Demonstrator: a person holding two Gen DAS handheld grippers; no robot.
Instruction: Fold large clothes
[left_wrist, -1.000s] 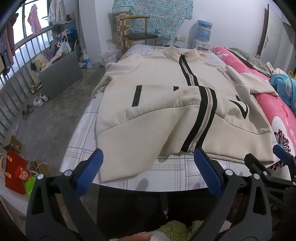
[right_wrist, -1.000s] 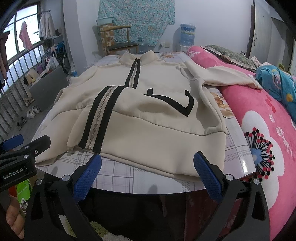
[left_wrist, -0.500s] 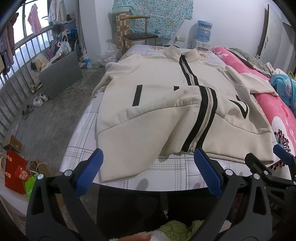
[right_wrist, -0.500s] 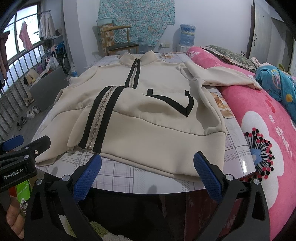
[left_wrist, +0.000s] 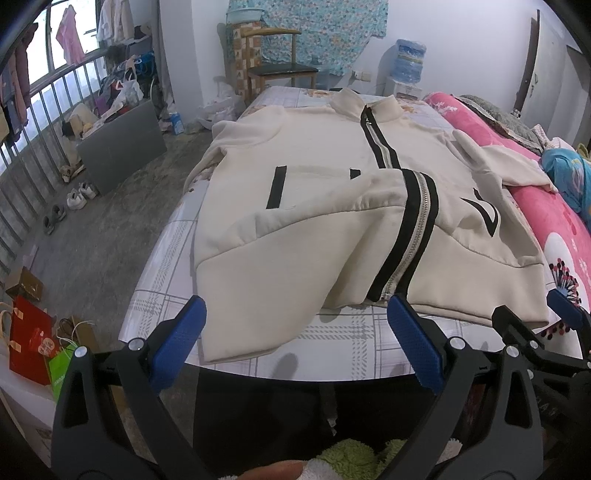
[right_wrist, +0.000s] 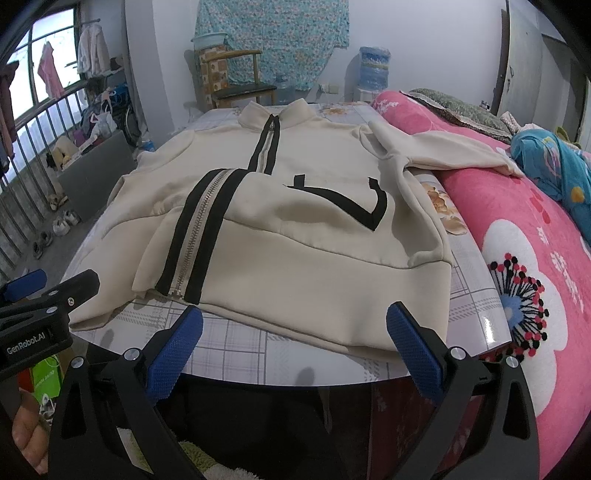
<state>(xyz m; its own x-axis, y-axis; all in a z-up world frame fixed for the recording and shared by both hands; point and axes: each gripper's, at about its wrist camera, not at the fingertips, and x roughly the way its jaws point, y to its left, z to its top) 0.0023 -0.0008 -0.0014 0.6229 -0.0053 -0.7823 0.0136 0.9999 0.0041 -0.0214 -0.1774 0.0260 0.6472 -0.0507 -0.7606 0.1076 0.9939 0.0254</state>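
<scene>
Your cream jacket (left_wrist: 332, 236) lies flat on the table (left_wrist: 354, 343), hem along the near edge, collar toward the far edge, so its long axis runs straight away from you. Your left gripper (left_wrist: 295, 343) faces the hem's left half, your right gripper (right_wrist: 295, 343) its right half. Both are spread wide and hold nothing, seemingly just short of the cloth.
</scene>
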